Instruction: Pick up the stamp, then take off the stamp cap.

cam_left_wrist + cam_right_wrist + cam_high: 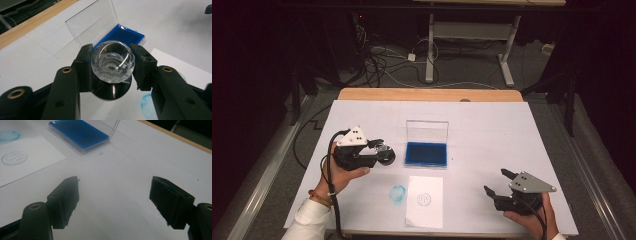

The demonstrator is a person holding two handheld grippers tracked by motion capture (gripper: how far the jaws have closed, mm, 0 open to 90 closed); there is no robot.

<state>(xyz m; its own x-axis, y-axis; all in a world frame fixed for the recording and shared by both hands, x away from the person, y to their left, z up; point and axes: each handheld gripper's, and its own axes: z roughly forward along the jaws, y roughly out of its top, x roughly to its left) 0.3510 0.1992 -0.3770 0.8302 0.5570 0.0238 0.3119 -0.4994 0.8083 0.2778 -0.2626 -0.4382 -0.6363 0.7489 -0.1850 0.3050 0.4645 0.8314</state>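
Nearest the person, a white sheet of paper (425, 201) lies at the front edge of the table (492, 130), and it bears a small round blue stamp print (425, 199). Taking the blue ink pad (426, 154) as the landmark, the paper sits just in front of it, a little apart. To the left of the paper, on the bare table, is a smudged blue ring of ink (398, 192).

The right gripper (498, 183) is held well to the right of the ink pad and nearer the person. Its jaws are spread wide with nothing between them; in the right gripper view the bare white table shows in the gap (113, 202).

The left gripper (384, 150) is held just to the left of the ink pad. Its jaws pinch a stamp (113, 62) by its clear faceted knob, one pad pressed against each side. The dark round base of the stamp hangs below the knob, above the table and beside the pad's left end.

The ink pad lies in an open clear case. Its clear lid (427, 131) stands upright along the far side.

Beyond that the wooden rim of the table (427, 94) shows at the back.
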